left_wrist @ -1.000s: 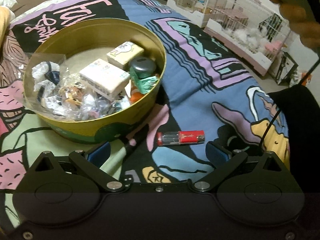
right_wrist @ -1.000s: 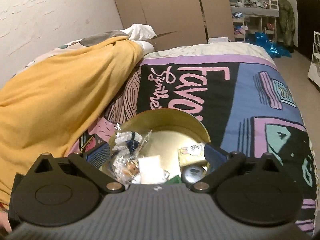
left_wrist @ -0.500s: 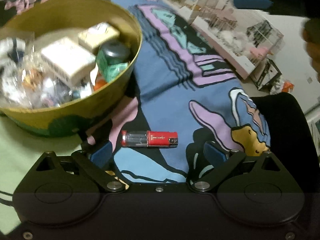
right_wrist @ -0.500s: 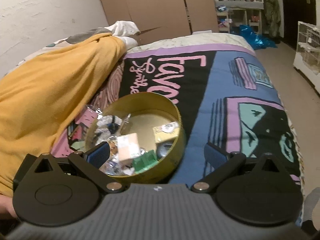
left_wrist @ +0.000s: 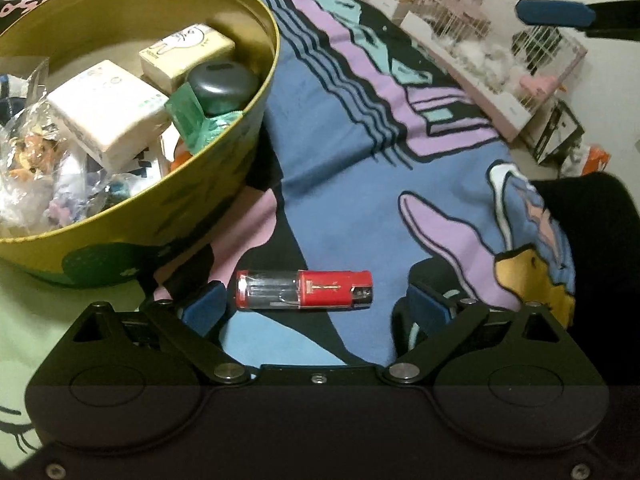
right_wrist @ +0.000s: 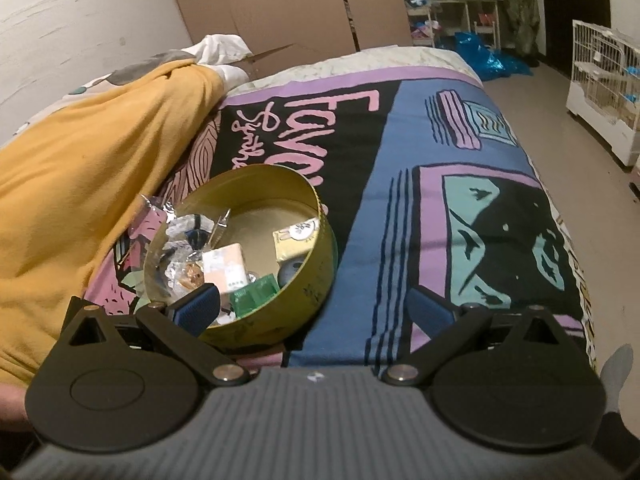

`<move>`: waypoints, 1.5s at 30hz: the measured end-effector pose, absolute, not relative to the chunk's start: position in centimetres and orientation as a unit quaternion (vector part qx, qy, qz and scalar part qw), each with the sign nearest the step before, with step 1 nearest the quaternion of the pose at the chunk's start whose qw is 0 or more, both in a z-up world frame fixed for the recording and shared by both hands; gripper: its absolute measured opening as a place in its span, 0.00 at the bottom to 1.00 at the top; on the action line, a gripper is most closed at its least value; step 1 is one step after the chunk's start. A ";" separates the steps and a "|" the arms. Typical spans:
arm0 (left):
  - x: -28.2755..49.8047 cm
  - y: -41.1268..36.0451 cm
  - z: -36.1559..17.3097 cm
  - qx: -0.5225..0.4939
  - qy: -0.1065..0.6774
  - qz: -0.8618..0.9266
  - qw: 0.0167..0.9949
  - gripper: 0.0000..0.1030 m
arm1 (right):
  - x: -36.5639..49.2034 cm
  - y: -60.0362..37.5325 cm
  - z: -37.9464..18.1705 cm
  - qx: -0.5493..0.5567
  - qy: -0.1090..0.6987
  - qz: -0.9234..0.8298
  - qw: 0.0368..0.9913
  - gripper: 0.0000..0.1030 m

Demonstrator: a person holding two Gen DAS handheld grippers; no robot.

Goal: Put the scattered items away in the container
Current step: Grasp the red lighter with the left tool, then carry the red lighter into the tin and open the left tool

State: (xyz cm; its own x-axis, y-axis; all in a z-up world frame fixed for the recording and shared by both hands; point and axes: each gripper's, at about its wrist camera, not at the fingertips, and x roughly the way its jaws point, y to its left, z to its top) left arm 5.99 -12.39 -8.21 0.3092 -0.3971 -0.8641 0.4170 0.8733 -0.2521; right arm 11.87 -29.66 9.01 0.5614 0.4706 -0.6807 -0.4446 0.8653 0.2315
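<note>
My left gripper (left_wrist: 316, 306) is spread wide, low over the bedspread (left_wrist: 360, 132), its fingers flanking the red lighter (left_wrist: 304, 290) without touching it. My right gripper (right_wrist: 316, 312) is also spread and empty, raised above the gold tin (right_wrist: 316, 256).

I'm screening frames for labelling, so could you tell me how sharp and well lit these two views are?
Left wrist view: dim indoor light, lighter and tin sharp, cage at the edge soft and bent by the fisheye. Right wrist view: brighter and crisp, wardrobe lines bowed, far corners dark.
</note>
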 end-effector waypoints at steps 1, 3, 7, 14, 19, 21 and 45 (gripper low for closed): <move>6.1 -12.6 -8.5 0.013 0.533 -0.250 0.808 0.93 | 11.8 -29.8 8.9 0.018 0.392 0.258 0.883 1.00; 6.3 -12.9 -9.0 0.023 0.538 -0.244 0.807 0.93 | 11.7 -30.0 8.7 0.016 0.396 0.256 0.882 1.00; 6.6 -13.6 -9.9 0.037 0.536 -0.232 0.811 0.94 | 11.3 -30.1 8.3 0.012 0.403 0.254 0.879 1.00; 5.9 -14.4 -10.1 0.082 0.515 -0.234 0.820 0.79 | 10.6 -30.1 8.0 0.007 0.409 0.252 0.877 1.00; 5.4 -14.1 -9.7 0.087 0.515 -0.242 0.818 0.78 | 10.3 -30.4 8.0 0.009 0.412 0.244 0.878 1.00; 5.4 -13.7 -9.4 0.079 0.517 -0.241 0.817 0.78 | 10.0 -30.4 8.0 0.006 0.413 0.244 0.878 1.00; 2.8 -8.4 -1.2 0.049 0.454 -0.218 0.862 0.78 | 8.3 -28.3 5.6 -0.051 0.425 0.233 0.873 1.00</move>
